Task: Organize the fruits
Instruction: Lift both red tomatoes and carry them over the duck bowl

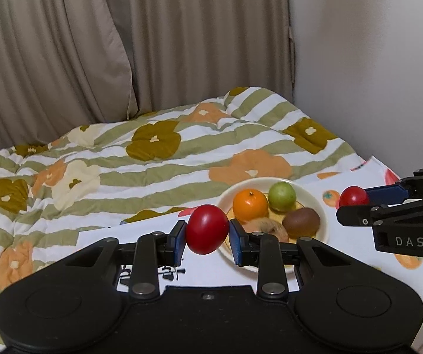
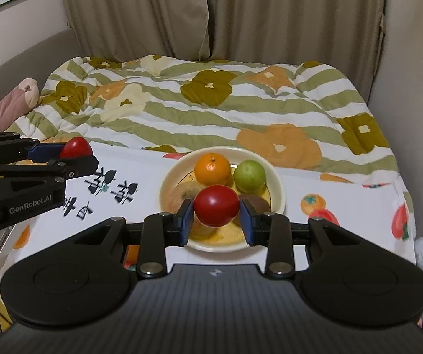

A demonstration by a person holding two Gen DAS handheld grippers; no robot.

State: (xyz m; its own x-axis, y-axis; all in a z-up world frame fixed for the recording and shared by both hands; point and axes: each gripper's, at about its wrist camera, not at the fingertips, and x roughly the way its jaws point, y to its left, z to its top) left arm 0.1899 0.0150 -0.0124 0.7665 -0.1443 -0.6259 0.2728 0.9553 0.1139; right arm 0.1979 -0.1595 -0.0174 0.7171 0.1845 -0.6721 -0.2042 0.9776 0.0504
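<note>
Two hand-held grippers [image 1: 207,240] [image 2: 216,219], two red fruits [image 1: 207,229] [image 2: 216,205] clamped, four fruits in bowl [image 2: 279,188]

You can read "DAS" in pale capitals on the side of the right gripper [image 1: 354,206]'s black body. "GenRobot.AI" stands on the side of the left gripper [image 2: 77,159]'s body. The white cloth [image 2: 140,171] carries large black characters in a brush-like script; you see their strokes, but they lie turned and cannot be made out.

Left gripper [image 1: 207,237] fingers [image 1: 179,240] clamping red fruit [image 1: 207,229], fruit bowl [image 1: 323,224] beyond
</note>
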